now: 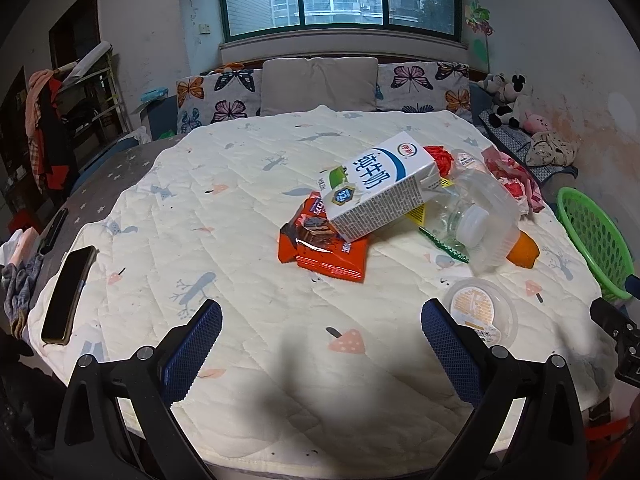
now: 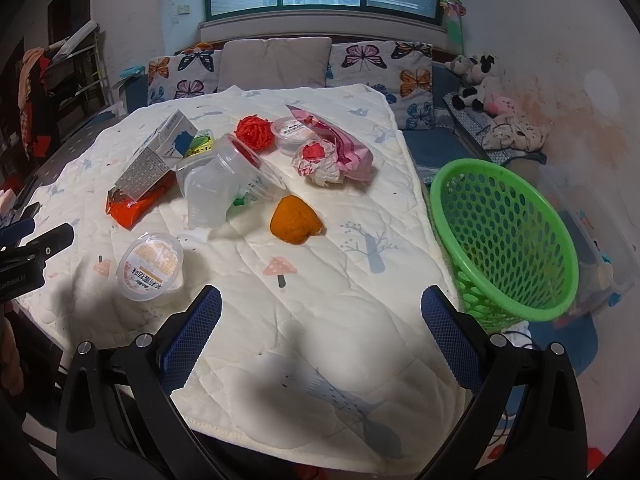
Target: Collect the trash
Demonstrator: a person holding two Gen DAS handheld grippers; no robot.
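We judge that the collecting has hardly begun: the green basket stands just past the right edge of the table, and as far as we can see inside it, nothing is in it, while all the trash is on the quilted cover. In the middle lies a milk carton resting on an orange snack wrapper, with a clear plastic container touching it. Near the front edge is a small sealed cup, and an orange peel is between the pile and the basket. Toward the far edge we see a red net ball, a crumpled paper and a pink bag. Our left gripper and right gripper both hover with jaws wide apart and hold nothing. The left view alone shows a phone near the left edge, which is probably not trash; the right view alone shows the basket whole and the far items clearly.
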